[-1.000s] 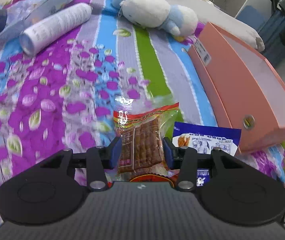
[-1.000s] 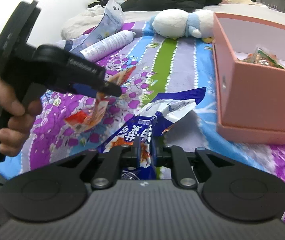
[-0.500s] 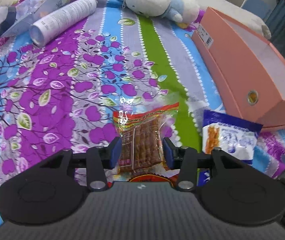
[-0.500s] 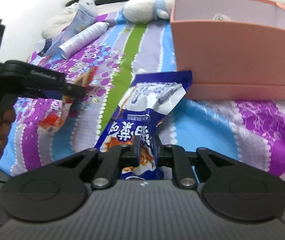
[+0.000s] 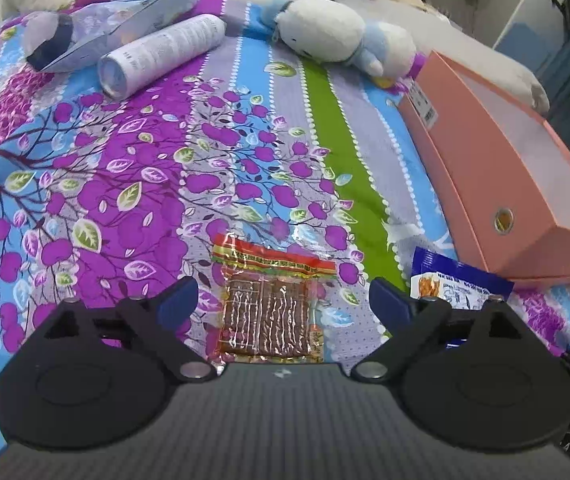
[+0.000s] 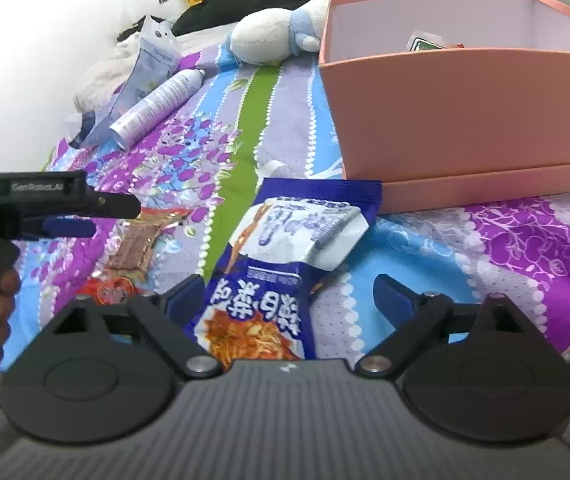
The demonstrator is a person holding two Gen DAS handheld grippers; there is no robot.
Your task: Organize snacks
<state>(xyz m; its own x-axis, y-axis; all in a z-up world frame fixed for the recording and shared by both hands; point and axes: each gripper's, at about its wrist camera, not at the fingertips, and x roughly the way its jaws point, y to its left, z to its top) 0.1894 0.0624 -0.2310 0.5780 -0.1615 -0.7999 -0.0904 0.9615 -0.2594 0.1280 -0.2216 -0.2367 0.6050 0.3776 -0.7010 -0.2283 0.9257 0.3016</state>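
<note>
A clear packet of brown snack with a red edge (image 5: 267, 304) lies flat on the bedspread between the open jaws of my left gripper (image 5: 284, 304); it also shows in the right wrist view (image 6: 133, 246). A blue and white snack bag (image 6: 281, 248) lies on the bedspread between the open jaws of my right gripper (image 6: 289, 300); its top shows in the left wrist view (image 5: 453, 284). A pink box (image 6: 465, 120) stands open just beyond it, with a green and red packet (image 6: 429, 43) inside.
A white spray can (image 5: 161, 52), a grey pouch (image 5: 113, 32) and a white and blue plush toy (image 5: 337, 34) lie at the far side of the bed. The left gripper and the hand holding it show in the right wrist view (image 6: 45, 208).
Both grippers have opened and let go of their packets. The brown snack packet and the blue bag now lie on the bedspread.
</note>
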